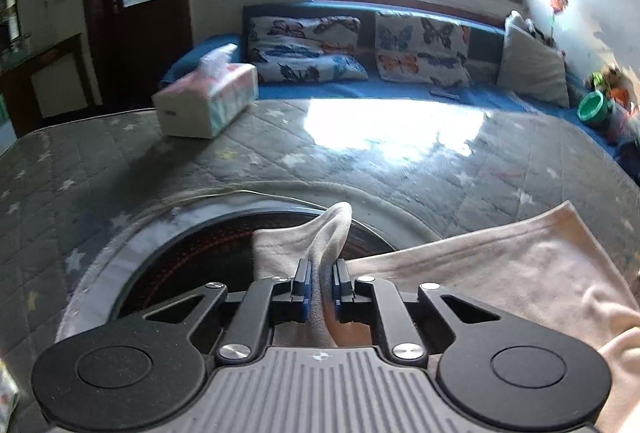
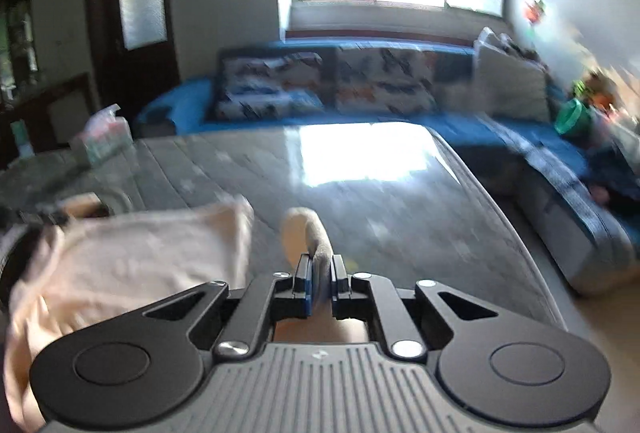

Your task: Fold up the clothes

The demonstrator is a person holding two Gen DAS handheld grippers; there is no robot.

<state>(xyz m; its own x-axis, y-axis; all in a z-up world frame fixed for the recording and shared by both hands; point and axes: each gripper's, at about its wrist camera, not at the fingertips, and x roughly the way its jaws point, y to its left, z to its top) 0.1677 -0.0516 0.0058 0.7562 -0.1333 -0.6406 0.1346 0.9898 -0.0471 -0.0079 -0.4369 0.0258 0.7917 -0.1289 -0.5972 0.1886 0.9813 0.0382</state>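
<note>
Two butterfly cushions (image 1: 306, 49) (image 1: 422, 51) upper centre, one white pillow (image 1: 534, 67) right, one tissue box (image 1: 206, 97) left, one green bowl (image 1: 594, 109) far right, one pale cloth (image 1: 500, 265) lower right.

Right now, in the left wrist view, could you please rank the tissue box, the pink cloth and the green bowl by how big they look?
1. Pink cloth, though it lies nearest the camera, which inflates it.
2. Tissue box.
3. Green bowl, far off at the edge.
</note>
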